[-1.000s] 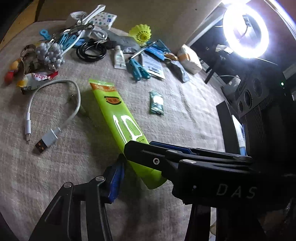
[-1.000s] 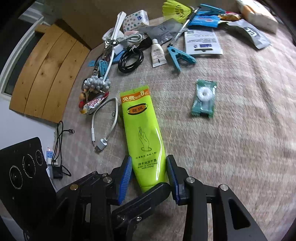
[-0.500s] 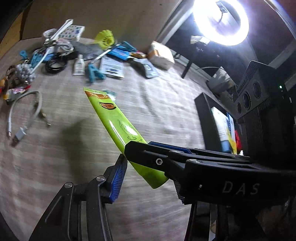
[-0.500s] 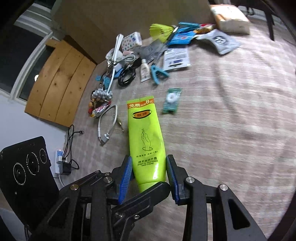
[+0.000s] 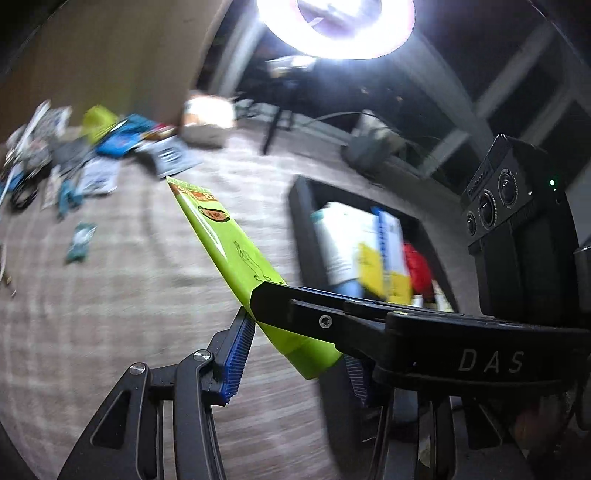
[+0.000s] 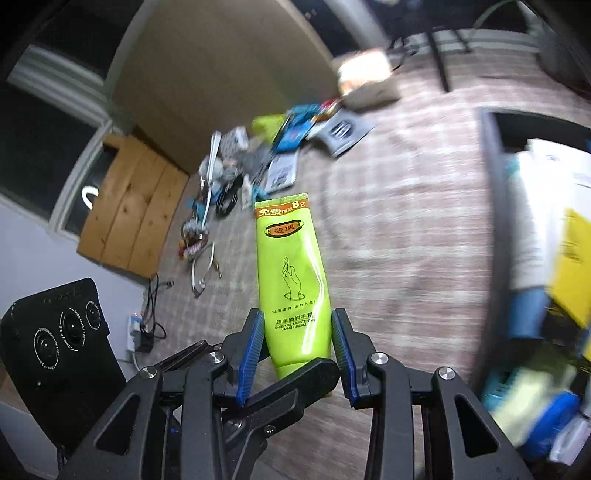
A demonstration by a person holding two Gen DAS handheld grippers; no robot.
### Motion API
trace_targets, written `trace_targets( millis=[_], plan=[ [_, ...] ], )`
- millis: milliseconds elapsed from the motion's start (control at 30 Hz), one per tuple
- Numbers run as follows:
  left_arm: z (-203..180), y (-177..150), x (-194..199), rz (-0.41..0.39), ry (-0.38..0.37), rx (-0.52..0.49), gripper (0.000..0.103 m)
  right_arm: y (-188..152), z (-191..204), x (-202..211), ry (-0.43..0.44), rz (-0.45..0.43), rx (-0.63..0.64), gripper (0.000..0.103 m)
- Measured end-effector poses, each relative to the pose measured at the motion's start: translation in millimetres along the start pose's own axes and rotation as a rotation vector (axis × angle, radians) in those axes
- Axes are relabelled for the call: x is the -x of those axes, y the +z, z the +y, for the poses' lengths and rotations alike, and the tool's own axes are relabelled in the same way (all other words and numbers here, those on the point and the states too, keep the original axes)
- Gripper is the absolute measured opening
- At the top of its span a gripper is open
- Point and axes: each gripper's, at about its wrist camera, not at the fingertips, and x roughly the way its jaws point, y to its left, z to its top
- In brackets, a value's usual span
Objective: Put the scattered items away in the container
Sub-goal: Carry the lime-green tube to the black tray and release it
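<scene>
A lime-green hand cream tube [image 6: 291, 280] is held up off the table, cap end between both grippers. My right gripper [image 6: 298, 345] is shut on the tube's sides. My left gripper [image 5: 295, 354] crosses it at right angles and is shut on the same tube [image 5: 236, 251], one finger [image 5: 236, 363] below it. The dark container [image 5: 306, 221] stands to the right, with several items inside; it also shows in the right wrist view [image 6: 495, 221].
A heap of scattered items [image 6: 251, 166] lies at the table's far left: blue packets, a black cable coil, a white USB cable [image 6: 203, 273]. A small green sachet [image 5: 79, 242] lies alone. A ring light [image 5: 336, 26] glares overhead.
Both grippers have lifted the tube off the table and swung it right, toward the container. The heap has slid left and farther away in both views.
</scene>
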Motion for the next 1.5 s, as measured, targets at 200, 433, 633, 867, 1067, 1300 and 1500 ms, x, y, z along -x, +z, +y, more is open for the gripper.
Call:
trace_targets(
  millis=[200,433,633,867,1067,1300,1500],
  plan=[
    [-76,12,-29,0.028,-0.074,-0.121,0.049,-6,-43,69,-0.040,-0.121,-0.069,0.034],
    [-156,9,-81,0.111,-0.178,-0.230,0.049,-24,-107,134,-0.100,-0.218,-0.186,0.034],
    [-207,-2,-119,0.183,-0.231,-0.294,0.050,-42,-158,169,-0.143,-0.260,-0.284,0.034],
    [-239,-11,-142,0.224,-0.248,-0.341,0.050,-55,-192,191,-0.165,-0.278,-0.338,0.036],
    [-242,-10,-141,0.201,-0.179,-0.375,0.064,-57,-195,196,-0.246,-0.266,-0.304,0.047],
    [-204,4,-124,0.173,-0.072,-0.318,0.068,-52,-190,198,-0.341,-0.287,-0.278,0.055],
    [-145,13,-93,0.153,0.003,-0.249,0.068,-44,-173,181,-0.344,-0.268,-0.250,0.055]
  ],
)
